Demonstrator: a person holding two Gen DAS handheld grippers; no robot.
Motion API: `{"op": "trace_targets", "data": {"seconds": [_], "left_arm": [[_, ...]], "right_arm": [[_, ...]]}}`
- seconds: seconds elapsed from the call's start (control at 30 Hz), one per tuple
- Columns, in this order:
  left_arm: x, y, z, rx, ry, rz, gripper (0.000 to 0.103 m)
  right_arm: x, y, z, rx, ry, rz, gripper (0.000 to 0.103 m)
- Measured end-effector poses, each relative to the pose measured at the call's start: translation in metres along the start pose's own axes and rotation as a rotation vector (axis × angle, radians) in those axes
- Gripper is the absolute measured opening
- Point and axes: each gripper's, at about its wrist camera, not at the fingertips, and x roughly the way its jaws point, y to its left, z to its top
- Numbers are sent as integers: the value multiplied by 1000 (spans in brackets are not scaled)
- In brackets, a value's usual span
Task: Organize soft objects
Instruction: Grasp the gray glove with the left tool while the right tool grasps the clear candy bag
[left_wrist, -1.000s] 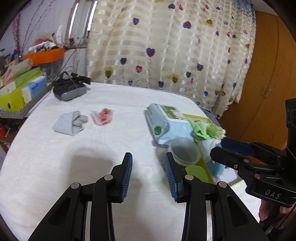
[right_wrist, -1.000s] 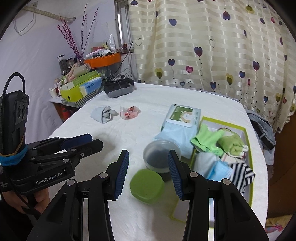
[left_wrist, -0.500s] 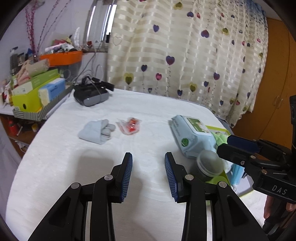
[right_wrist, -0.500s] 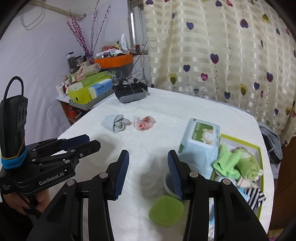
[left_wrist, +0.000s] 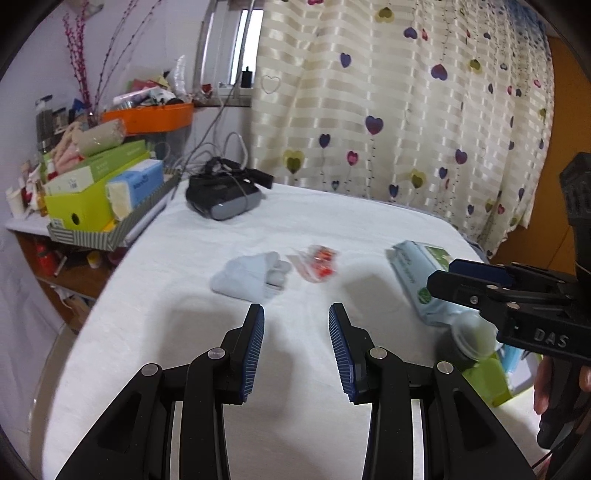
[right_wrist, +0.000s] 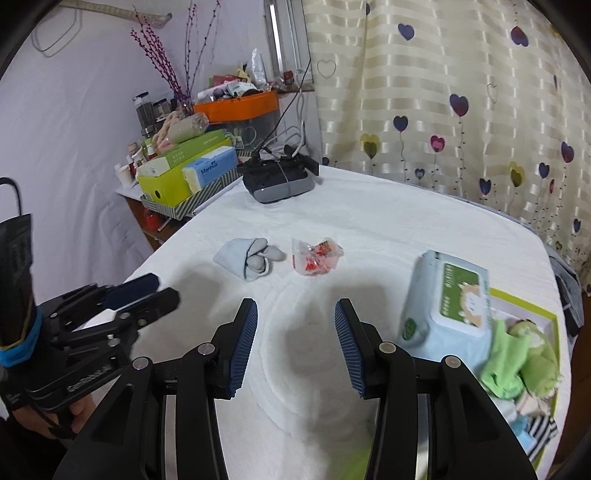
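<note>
You are holding both the left gripper (left_wrist: 295, 332) and the right gripper (right_wrist: 295, 332) wide and empty; the grey-blue socks (right_wrist: 245, 258) are lying mid-tabletop, toward its left edge.

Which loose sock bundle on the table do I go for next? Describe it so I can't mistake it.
Start at the white cloth-covered table and find the black and grey headset at its far edge. Nearer than that, mid-table, lies the pale blue and grey rolled sock bundle, just left of the crinkly clear packet with red pieces. It alone there is matte fabric, with rounded grey toes poking out.
</note>
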Motion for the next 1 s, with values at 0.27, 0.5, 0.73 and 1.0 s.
{"op": "trace_targets", "data": {"seconds": [0.27, 0.5, 0.73, 1.0], "left_arm": [[18, 25, 15, 31, 4, 1, 37], [38, 40, 21, 27, 30, -12, 37], [60, 51, 28, 32, 57, -26, 44], [97, 56, 33, 56, 102, -37, 46]], "right_arm": [[49, -6, 28, 52, 63, -3, 46], [95, -19, 40, 140, 145, 15, 46], [135, -30, 51, 214, 206, 28, 46], [182, -34, 57, 205, 287, -11, 46]]}}
